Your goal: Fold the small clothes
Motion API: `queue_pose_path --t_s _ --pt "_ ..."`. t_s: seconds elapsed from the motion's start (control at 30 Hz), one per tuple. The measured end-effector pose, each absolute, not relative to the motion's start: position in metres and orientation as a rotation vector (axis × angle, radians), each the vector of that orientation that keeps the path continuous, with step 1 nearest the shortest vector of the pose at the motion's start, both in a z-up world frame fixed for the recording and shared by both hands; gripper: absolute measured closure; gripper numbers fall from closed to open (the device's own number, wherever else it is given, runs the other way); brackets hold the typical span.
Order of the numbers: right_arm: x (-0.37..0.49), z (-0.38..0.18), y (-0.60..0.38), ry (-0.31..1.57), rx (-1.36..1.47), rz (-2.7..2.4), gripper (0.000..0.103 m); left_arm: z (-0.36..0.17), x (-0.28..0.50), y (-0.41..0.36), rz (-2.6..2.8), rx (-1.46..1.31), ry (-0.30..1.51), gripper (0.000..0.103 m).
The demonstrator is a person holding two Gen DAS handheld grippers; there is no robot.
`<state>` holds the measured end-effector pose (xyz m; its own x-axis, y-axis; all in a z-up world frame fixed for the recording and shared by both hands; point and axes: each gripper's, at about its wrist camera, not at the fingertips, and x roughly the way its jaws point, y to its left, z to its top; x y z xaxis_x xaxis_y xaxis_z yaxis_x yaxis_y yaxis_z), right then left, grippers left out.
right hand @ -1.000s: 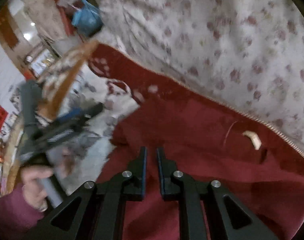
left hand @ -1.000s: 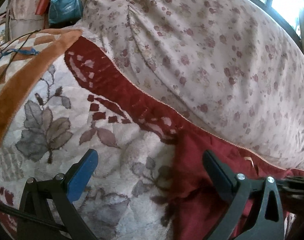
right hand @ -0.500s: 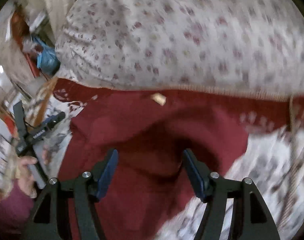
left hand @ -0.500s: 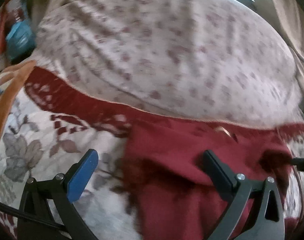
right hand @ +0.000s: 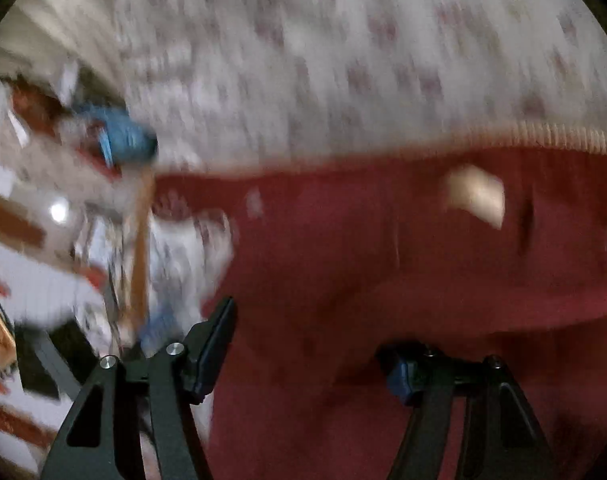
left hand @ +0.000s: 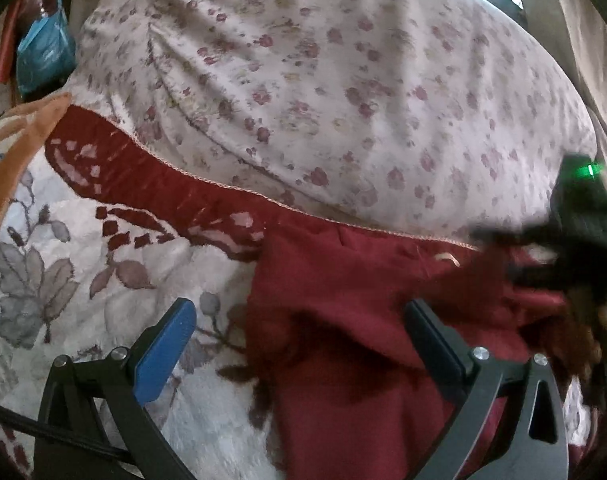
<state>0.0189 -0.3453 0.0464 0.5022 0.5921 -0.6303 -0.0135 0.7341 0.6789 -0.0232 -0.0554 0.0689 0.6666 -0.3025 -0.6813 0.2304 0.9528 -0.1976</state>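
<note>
A flowered quilt [left hand: 343,100] backs the patterned blanket [left hand: 83,280] where the red garment [left hand: 343,320] lies, stretching rightward. The left claw [left hand: 299,340] is spread over its left edge; the right claw [right hand: 311,344], also spread and holding nothing, hovers directly above it.

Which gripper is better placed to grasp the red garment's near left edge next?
Probably left: the left gripper is open with the red garment edge between its fingers. The right gripper is open over mid-cloth.

We are seeing soft blanket [left hand: 103,300] lying open on the left, while the big flowery quilt [left hand: 343,100] is blocking the way behind the red cloth [left hand: 343,320].
</note>
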Motion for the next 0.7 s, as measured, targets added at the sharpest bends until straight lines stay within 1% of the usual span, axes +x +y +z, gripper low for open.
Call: queue_pose_path --t_s 0.03,0.1,0.17,0.27,0.4,0.57,0.7 --pt "0.029 0.052 -0.35 0.95 0.652 0.349 0.031 0.067 -0.021 -0.056 -0.297 -0.093 0.794 0.0" --pt "0.04 0.057 -0.358 0.947 0.629 0.275 0.031 0.062 -0.018 -0.057 -0.3 -0.083 0.817 0.0" --pt "0.032 0.064 -0.367 0.936 0.614 0.289 0.031 0.061 -0.019 -0.059 -0.307 -0.077 0.821 0.0" --pt "-0.008 0.076 -0.377 0.921 0.55 0.317 0.028 0.066 -0.026 -0.066 -0.34 -0.064 0.81 0.0" --pt "-0.081 0.083 -0.4 0.918 0.433 0.287 0.022 0.077 -0.024 -0.084 -0.405 -0.041 0.863 0.0" --pt "-0.156 0.071 -0.438 0.894 0.41 0.178 0.021 0.084 0.023 -0.13 -0.448 -0.067 0.94 0.0" --pt "-0.189 0.066 -0.453 0.816 0.419 0.094 0.021 0.056 0.076 -0.173 -0.386 -0.031 1.083 0.0"
